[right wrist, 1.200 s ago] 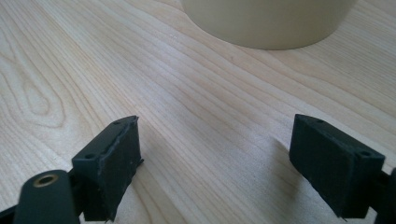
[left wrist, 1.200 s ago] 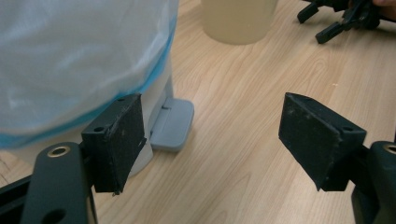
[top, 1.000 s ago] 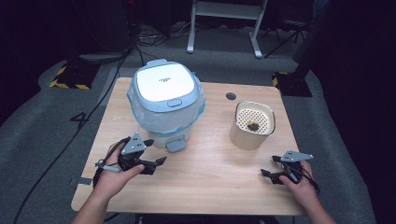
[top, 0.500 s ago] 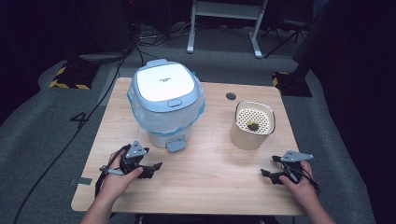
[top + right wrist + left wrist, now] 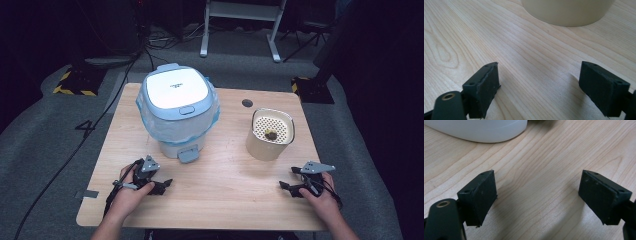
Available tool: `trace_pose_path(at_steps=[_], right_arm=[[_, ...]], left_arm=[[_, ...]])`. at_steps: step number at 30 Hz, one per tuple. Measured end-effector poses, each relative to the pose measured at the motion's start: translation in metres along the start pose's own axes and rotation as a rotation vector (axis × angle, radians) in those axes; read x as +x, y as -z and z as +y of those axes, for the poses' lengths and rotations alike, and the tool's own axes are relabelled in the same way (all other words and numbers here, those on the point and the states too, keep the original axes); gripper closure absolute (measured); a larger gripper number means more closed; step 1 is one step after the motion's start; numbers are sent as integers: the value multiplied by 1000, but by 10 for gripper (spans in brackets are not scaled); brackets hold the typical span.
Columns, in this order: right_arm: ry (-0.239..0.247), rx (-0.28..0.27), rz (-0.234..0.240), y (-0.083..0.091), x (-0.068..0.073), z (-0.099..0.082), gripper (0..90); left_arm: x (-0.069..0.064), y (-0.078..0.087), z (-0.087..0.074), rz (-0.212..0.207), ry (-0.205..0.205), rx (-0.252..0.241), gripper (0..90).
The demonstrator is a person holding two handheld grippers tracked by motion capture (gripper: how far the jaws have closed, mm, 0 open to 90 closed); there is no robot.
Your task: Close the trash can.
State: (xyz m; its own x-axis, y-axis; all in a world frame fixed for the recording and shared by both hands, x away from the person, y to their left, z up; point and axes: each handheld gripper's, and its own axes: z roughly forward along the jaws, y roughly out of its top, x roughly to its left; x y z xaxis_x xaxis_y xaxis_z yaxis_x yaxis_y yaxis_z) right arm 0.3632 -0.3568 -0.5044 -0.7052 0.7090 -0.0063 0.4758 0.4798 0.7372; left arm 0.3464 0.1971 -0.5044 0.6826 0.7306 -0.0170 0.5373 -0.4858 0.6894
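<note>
A white bin with a pale blue lid (image 5: 177, 112) and a plastic liner stands at the table's back left; its foot pedal (image 5: 187, 154) faces me. A beige container (image 5: 270, 134) with a perforated insert and a small dark lump inside stands to the right. My left gripper (image 5: 162, 185) rests low on the wood just in front of the bin, whose white base (image 5: 479, 130) shows beyond the jaws. Those jaws (image 5: 537, 185) have just been opening and hold nothing. My right gripper (image 5: 287, 187) lies open near the front right, with the beige container's base (image 5: 566, 12) ahead of its empty jaws (image 5: 539, 75).
The light wooden table (image 5: 225, 180) has a round cable hole (image 5: 247, 103) at the back. Bare wood lies between the two hands. Cables and a metal stand frame sit on the grey floor beyond the table.
My left hand has sunk down to the tabletop and drawn slightly toward the near edge. The right hand has stayed put.
</note>
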Motion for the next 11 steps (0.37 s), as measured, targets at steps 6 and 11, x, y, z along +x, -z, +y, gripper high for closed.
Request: trace_pose_path(at_steps=[6,11], right_arm=[[0,0,0,0,0,0,164],[0,0,0,0,0,0,164]], left_arm=[[1,-1,1,10,14,3,149],[1,-1,1,13,12,2,148]])
